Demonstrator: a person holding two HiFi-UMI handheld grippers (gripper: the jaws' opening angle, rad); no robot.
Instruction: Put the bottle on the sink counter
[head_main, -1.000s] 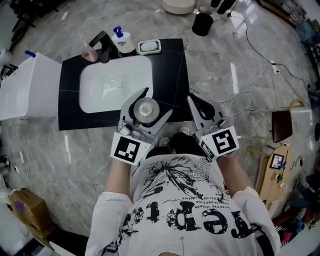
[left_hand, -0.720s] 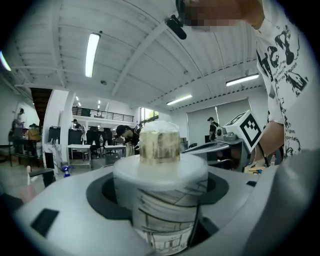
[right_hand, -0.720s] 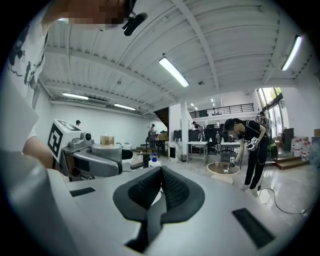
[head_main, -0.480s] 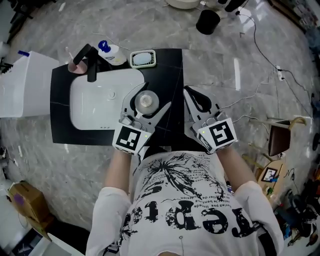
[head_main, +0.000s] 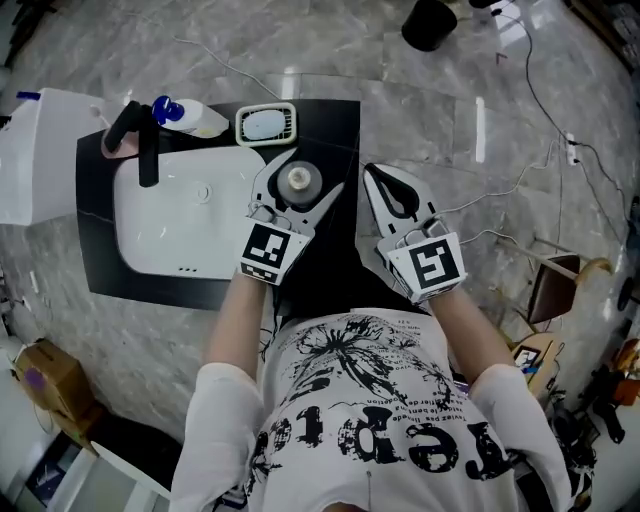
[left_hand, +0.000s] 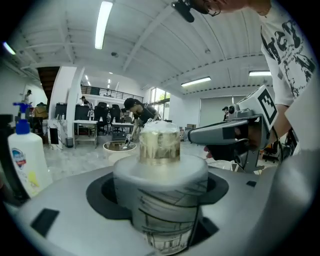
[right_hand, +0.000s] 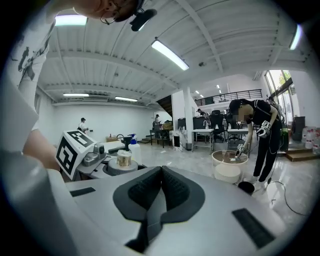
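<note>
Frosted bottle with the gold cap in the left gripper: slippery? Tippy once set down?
Probably rigid: the frosted bottle shows no dent where the left gripper is shut on it. Its smooth wall may be slippery. With a wide body, it likely stands stably on the black counter.

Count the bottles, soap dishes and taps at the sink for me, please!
Bottles: 2, the white pump bottle with a blue top and the frosted round bottle in the left gripper.
Soap dishes: 1, the pale green rectangular soap dish.
Taps: 1, the black tap.
Total: 4.
</note>
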